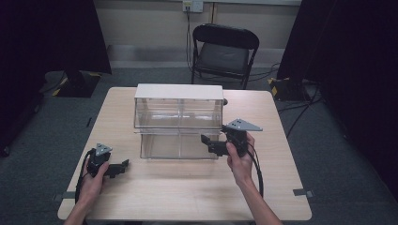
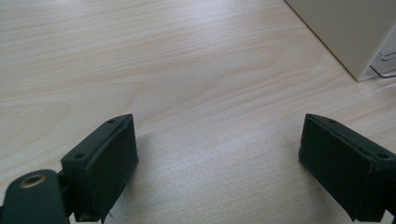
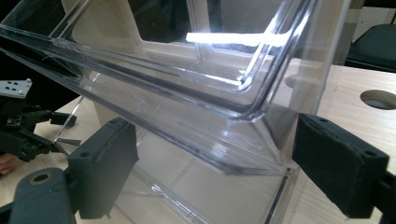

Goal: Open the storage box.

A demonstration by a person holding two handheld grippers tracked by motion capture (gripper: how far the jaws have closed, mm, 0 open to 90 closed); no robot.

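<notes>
A clear plastic two-tier bin (image 1: pixel 178 119) with a white top stands in the middle of the wooden table (image 1: pixel 187 187). My right gripper (image 1: pixel 207 143) is at the bin's lower right front corner, pointing left. In the right gripper view this gripper (image 3: pixel 215 154) is open, and the corner of the bin's clear front lip (image 3: pixel 252 140) lies between its jaws. My left gripper (image 1: pixel 123 165) rests low over the table left of the bin. Its own view shows it (image 2: pixel 217 144) open over bare wood with nothing between its fingers.
A black folding chair (image 1: pixel 223 51) stands behind the table. The bin's white side wall (image 2: pixel 345 28) is at the upper right of the left gripper view. A round hole (image 3: pixel 378 99) in the tabletop lies right of the bin. Dark curtains flank the room.
</notes>
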